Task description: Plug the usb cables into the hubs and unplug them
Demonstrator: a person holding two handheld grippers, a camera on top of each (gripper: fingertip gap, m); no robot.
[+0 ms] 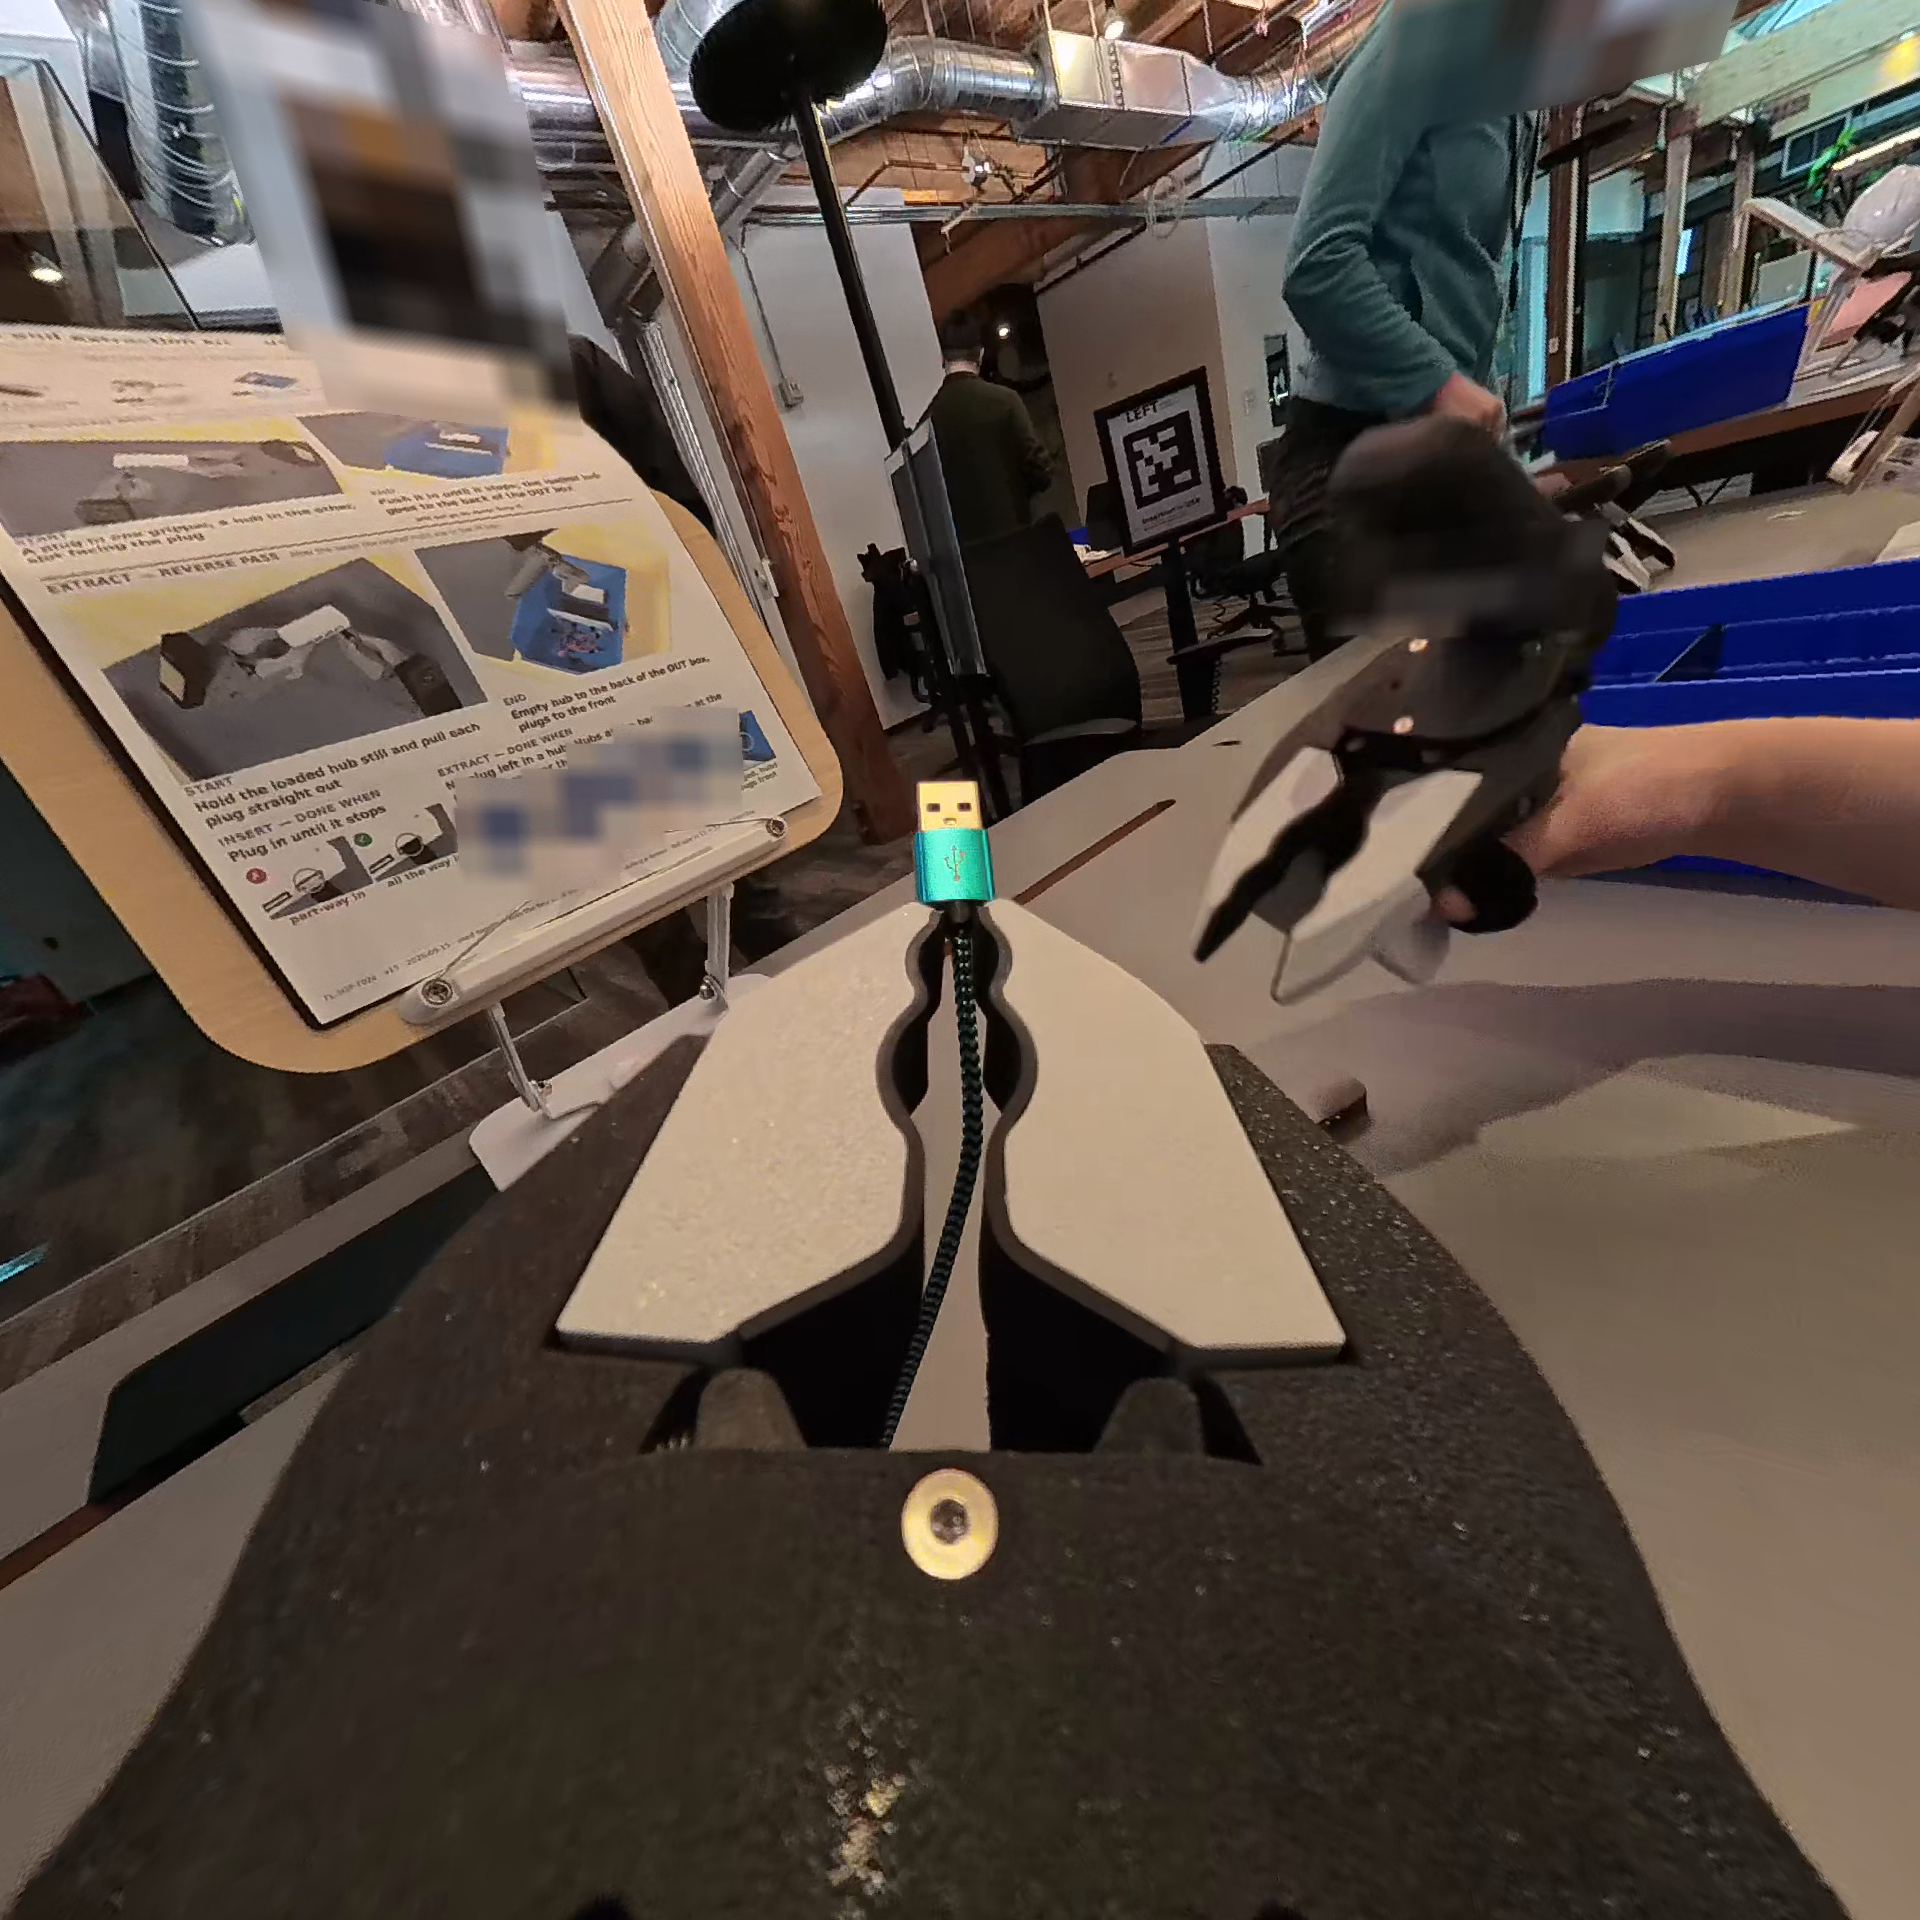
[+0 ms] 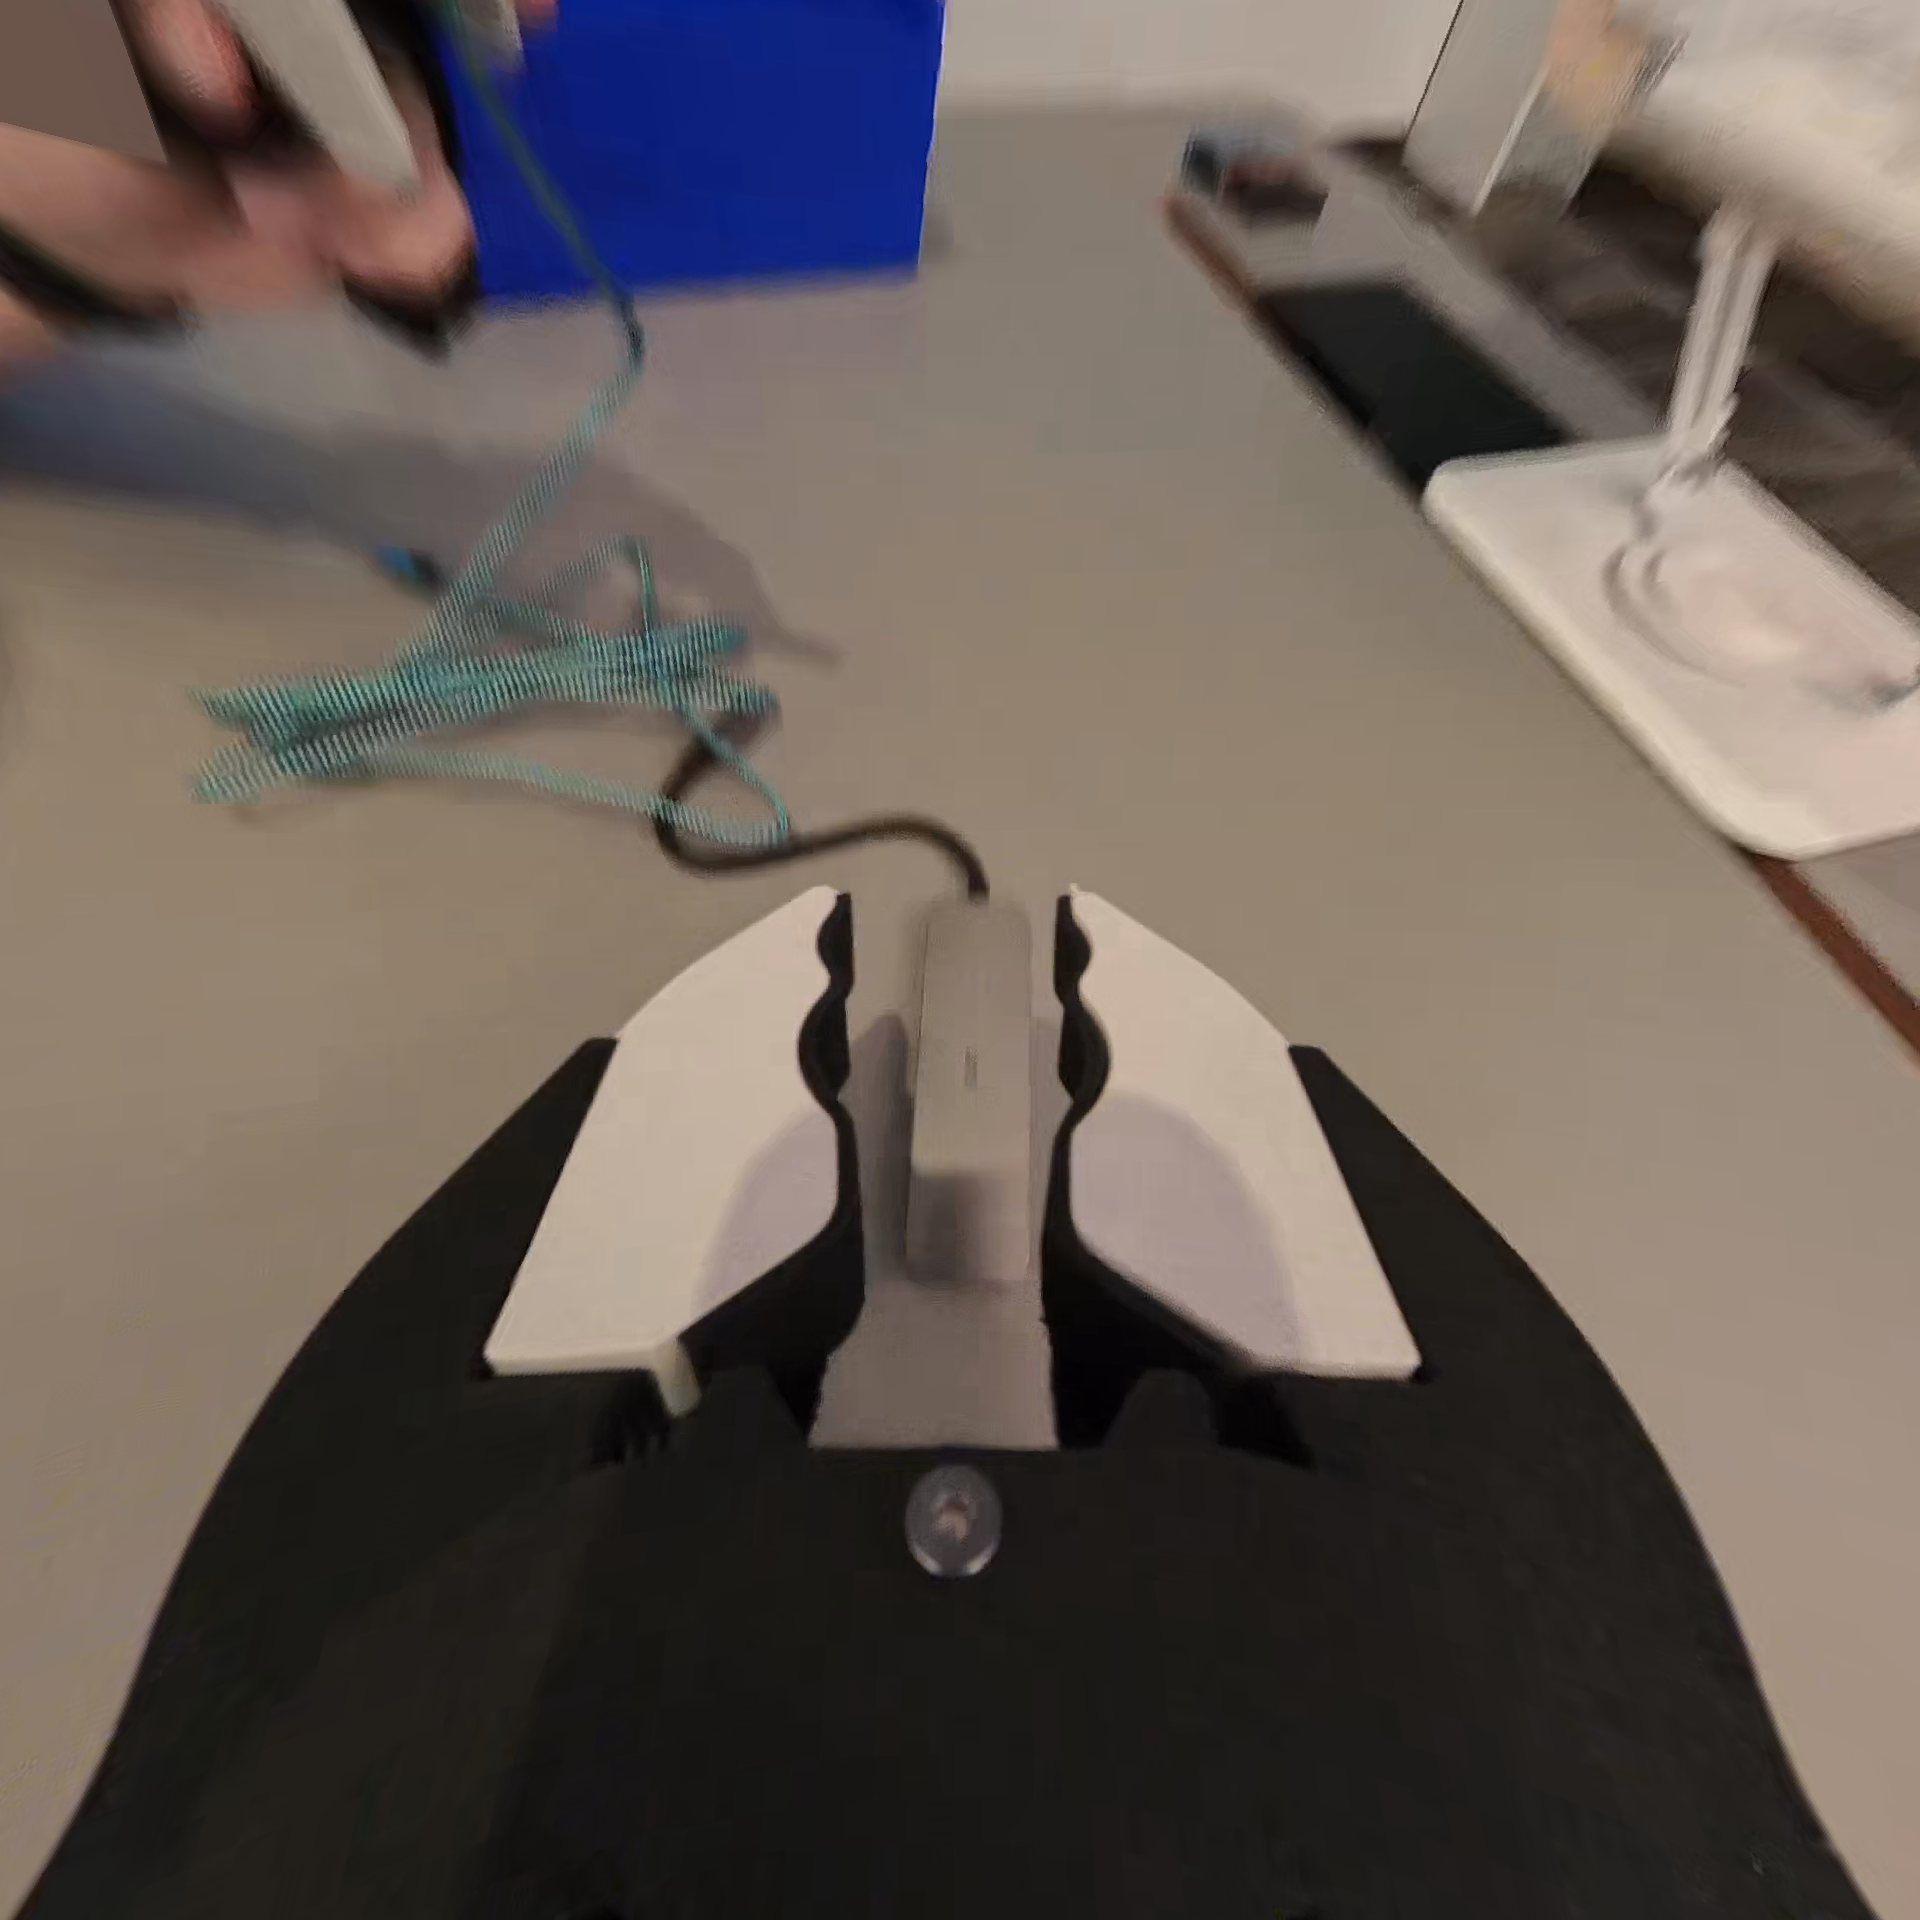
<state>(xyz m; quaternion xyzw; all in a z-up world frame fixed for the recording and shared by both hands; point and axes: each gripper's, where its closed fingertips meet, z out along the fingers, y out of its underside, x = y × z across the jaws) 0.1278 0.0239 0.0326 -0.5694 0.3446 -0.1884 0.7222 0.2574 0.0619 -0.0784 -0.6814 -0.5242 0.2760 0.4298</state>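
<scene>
My left gripper [image 1: 956, 914] is shut on a teal braided USB cable [image 1: 961, 1091]. The cable's teal plug [image 1: 953, 842] with its metal tip sticks out past the fingertips, pointing up and away. The cable's loose coil [image 2: 488, 707] lies on the grey table [image 2: 1143, 520]. My right gripper [image 2: 961, 899] is open around a grey USB hub [image 2: 971, 1081], with a gap on each side. The hub's black lead [image 2: 831, 842] runs off to the left. The right gripper also shows in the left wrist view [image 1: 1278, 935], lower and to the right. The right wrist view is motion-blurred.
An instruction board [image 1: 364, 644] on a white stand [image 2: 1704, 644] sits at the table's edge. Blue bins [image 1: 1766, 644] stand at the far side, one also in the right wrist view [image 2: 717, 135]. A person in a teal top [image 1: 1403, 208] stands behind the table. Tip to tip, the grippers are about 20 centimetres apart. The grey USB hub [image 2: 971, 1081] is about 7 centimetres from my right fingertips and 25 centimetres from my left. The hub's black lead [image 2: 831, 842] lies some 11 centimetres from my right tips, 20 centimetres from my left tips.
</scene>
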